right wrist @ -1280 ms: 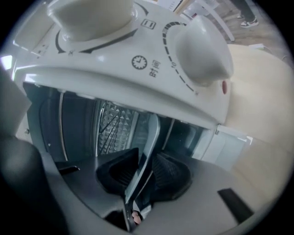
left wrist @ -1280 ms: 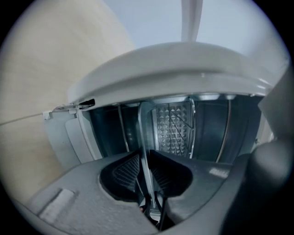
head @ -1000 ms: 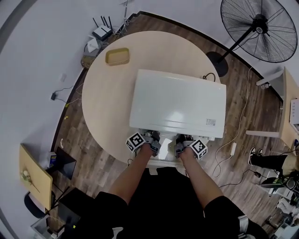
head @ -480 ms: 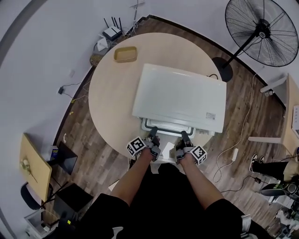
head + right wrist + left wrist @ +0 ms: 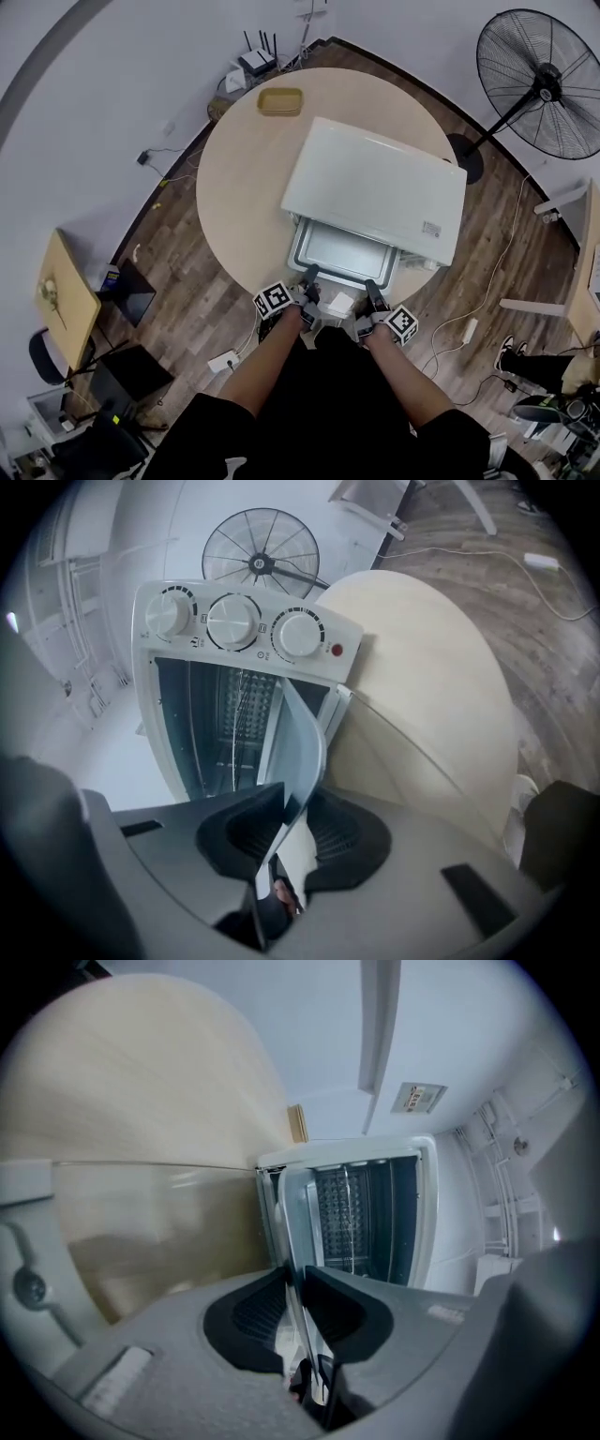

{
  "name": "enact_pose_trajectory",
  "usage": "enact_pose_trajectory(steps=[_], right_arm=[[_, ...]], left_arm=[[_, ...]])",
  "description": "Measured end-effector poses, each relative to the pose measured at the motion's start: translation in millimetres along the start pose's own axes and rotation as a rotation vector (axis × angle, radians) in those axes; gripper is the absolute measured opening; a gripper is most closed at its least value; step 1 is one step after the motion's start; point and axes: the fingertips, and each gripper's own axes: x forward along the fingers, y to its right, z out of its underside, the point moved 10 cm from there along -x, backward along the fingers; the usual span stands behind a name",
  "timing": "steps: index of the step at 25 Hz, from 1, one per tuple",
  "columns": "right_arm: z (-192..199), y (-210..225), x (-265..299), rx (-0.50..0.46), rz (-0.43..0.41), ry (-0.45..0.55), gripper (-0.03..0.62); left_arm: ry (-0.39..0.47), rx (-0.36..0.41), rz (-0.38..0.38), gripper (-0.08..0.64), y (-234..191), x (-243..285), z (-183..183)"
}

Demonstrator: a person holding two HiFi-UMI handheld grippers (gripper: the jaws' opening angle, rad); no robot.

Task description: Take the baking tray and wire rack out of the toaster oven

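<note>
Tabletop (image 5: 234,178) at centre bears the toaster oven (image 5: 375,187), with the baking tray (image 5: 342,255) half out below it. The fingers (image 5: 236,839) of the left gripper (image 5: 308,281) and right gripper (image 5: 371,289) pinch its rim. We'd pull level and evenly, the wire rack (image 5: 345,1208) seemingly inside.

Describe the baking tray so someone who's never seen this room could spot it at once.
On the round table sits a white toaster oven. The baking tray is the silvery pan sticking out of its front toward the person, left gripper and right gripper clamped on its near rim. Unlike the yellow dish across the table, it is metallic.
</note>
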Motion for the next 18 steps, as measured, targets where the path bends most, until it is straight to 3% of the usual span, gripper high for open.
enact_pose_trajectory(steps=[7, 18], right_arm=[[19, 0, -14, -0.019, -0.02, -0.031, 0.077], [42, -2, -53, 0.013, -0.062, -0.019, 0.074]], left_arm=[[0.027, 0.001, -0.016, 0.074, 2, -29, 6], [-0.054, -0.007, 0.037, 0.075, 3, -70, 20]])
